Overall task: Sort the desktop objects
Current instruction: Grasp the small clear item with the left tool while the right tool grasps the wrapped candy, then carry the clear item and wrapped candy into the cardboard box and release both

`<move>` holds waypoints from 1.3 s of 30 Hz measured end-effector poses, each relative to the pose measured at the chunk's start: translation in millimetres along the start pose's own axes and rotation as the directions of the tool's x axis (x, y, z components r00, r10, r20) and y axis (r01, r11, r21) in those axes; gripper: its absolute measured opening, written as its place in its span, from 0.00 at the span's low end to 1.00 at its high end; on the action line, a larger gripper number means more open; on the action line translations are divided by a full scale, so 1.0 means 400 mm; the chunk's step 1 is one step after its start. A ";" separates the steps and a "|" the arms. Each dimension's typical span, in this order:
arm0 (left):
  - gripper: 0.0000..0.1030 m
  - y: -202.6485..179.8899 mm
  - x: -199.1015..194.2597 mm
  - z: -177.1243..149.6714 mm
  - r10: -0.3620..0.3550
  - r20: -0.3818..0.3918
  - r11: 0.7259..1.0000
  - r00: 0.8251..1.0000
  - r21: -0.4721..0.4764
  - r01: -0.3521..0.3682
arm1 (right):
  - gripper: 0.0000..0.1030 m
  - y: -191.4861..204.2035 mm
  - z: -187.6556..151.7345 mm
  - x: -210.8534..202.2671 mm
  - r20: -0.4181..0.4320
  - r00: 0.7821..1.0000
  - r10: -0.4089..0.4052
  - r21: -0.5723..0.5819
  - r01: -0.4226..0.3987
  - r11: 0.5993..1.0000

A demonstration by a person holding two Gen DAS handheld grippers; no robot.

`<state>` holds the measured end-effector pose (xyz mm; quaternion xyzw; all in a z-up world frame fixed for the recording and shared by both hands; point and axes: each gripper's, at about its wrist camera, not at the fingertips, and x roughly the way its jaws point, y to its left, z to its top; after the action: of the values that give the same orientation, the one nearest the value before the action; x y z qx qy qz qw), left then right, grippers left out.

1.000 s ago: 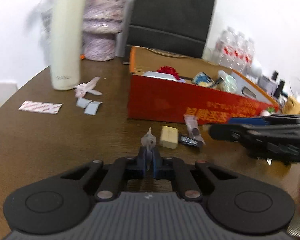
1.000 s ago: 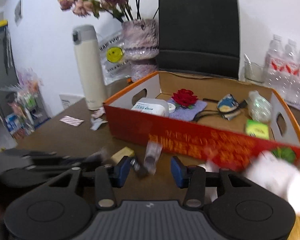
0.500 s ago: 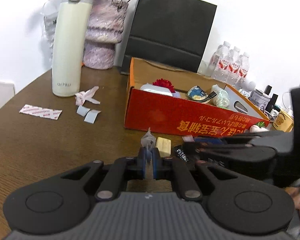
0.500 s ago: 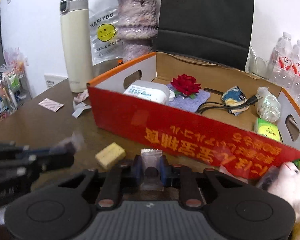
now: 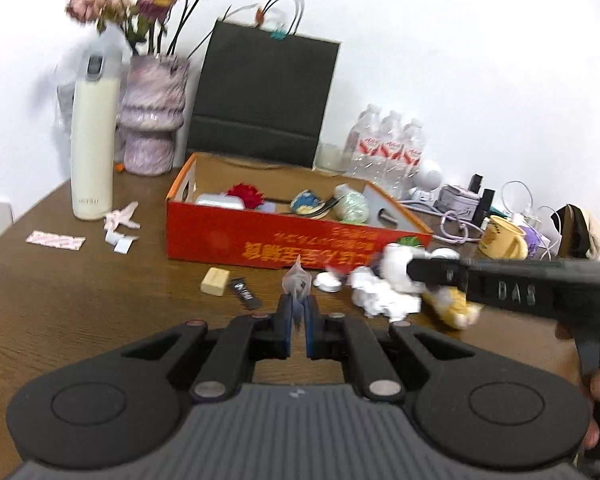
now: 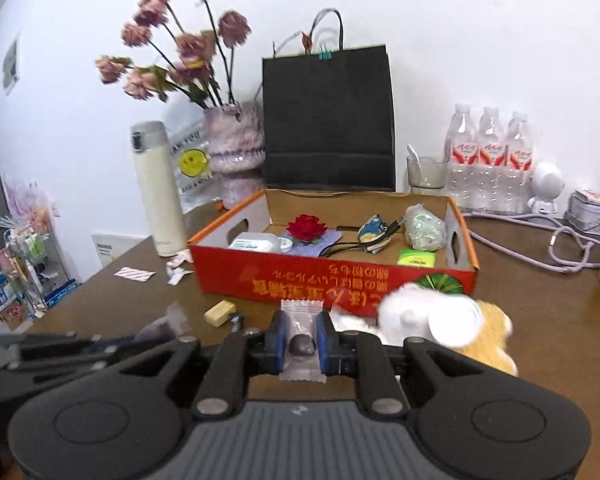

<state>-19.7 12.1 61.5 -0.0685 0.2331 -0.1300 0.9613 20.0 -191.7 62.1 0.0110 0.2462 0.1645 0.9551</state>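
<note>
Above the desk (image 6: 540, 320), both claws tilt downward: left claw (image 5: 297, 322) and right claw (image 6: 302, 346) each pinch one wrapped candy (image 6: 302, 340).

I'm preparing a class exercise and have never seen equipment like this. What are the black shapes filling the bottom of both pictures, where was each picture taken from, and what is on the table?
There is no robot. A person holds a two-fingered tool in each hand, and a camera on each looks forward along its fingers. One picture comes from the left hand-held gripper, shut on a crumpled clear wrapper. The other comes from the right hand-held gripper, shut on a clear packet with a dark sweet inside. On the brown table stand a red cardboard box of small items, a cream flask, a vase of flowers and a black paper bag. Scraps lie loose in front of the box.
</note>
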 end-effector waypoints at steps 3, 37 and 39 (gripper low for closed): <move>0.07 -0.043 -0.039 -0.024 0.048 0.017 0.999 0.999 0.002 -0.048 | 0.14 0.009 -0.042 -0.069 0.036 0.999 0.006 -0.013 -0.006 1.000; 0.07 -0.118 -0.122 -0.046 0.073 0.092 0.996 0.993 0.038 -0.076 | 0.14 0.025 -0.119 -0.217 0.155 0.988 0.013 0.002 -0.014 1.000; 0.07 -0.115 -0.090 -0.011 0.066 0.105 0.997 0.992 0.039 -0.070 | 0.14 0.016 -0.080 -0.194 0.174 0.985 0.012 -0.004 -0.011 1.000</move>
<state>-62.9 -22.2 82.0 -0.0467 0.1823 -0.0983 0.9772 -61.1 -212.2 71.1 0.0252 0.1614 0.1687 0.9720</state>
